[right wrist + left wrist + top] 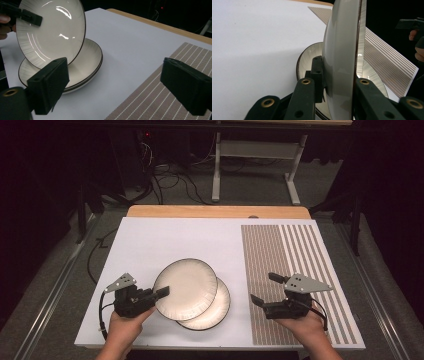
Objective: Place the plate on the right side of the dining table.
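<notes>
High view: left hand-held gripper [162, 293] clamps tilted upper plate [186, 289] by its rim; right hand-held gripper [266, 289] gapes.

No text, label, brand, number or sign can be read anywhere: not on the plates, the mat, the table or the claws.

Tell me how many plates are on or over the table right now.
3, perhaps: one plate tilted up in the left gripper, and a stack beneath it on the white sheet that looks like two; more could be hidden.
</notes>
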Tool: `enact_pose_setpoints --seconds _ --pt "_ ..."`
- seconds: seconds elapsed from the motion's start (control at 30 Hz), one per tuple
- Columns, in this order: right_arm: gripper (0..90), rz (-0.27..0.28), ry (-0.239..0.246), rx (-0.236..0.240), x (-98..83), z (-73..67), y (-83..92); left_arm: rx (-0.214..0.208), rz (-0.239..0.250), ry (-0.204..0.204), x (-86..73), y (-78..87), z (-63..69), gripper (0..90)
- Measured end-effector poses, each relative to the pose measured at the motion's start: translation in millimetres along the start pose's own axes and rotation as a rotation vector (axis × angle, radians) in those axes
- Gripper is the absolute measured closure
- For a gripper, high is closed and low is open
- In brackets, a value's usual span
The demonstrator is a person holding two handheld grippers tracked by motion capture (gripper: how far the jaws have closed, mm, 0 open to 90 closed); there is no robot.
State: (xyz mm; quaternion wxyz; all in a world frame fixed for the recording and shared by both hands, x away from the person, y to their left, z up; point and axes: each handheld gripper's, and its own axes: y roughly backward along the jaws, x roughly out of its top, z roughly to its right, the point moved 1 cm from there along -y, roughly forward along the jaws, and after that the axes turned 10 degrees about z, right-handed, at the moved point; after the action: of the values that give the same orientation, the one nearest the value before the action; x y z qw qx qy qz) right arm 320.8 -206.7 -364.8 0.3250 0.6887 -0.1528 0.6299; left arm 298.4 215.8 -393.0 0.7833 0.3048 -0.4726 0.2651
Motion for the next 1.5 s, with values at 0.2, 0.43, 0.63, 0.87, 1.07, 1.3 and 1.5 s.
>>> enact_pose_setpoints --seconds 0.2,0.43,0.63,0.87,1.07,1.3,1.5 --pt "0.6 0.017 0.005 -0.022 -1.2 0.0 8.0 -0.018 0.022 -0.050 -0.1 0.0 3.4 78.6" --pt "0.6 0.020 -0.003 -0.053 -3.3 3.5 21.0 0.010 0.052 -0.192 1.5 1.2 16.0 79.0" --pt "0.6 0.030 -0.002 -0.063 -5.0 5.2 26.7 -0.002 0.059 -0.260 1.0 0.8 22.0 79.0" --pt "1.3 0.043 0.003 -0.066 -3.0 4.8 26.4 0.002 0.055 -0.257 1.3 0.8 20.8 78.8" --pt "1.4 0.032 0.010 -0.051 -0.3 2.5 19.0 0.010 0.043 -0.269 2.1 -0.2 21.2 78.5" --pt "2.3 0.020 0.012 0.018 3.5 -13.9 -8.3 0.009 0.038 -0.270 2.6 -0.3 21.0 78.4" --pt "3.4 -0.001 0.023 0.053 6.1 -23.9 -28.6 0.010 0.033 -0.271 3.0 -0.2 21.2 78.4"
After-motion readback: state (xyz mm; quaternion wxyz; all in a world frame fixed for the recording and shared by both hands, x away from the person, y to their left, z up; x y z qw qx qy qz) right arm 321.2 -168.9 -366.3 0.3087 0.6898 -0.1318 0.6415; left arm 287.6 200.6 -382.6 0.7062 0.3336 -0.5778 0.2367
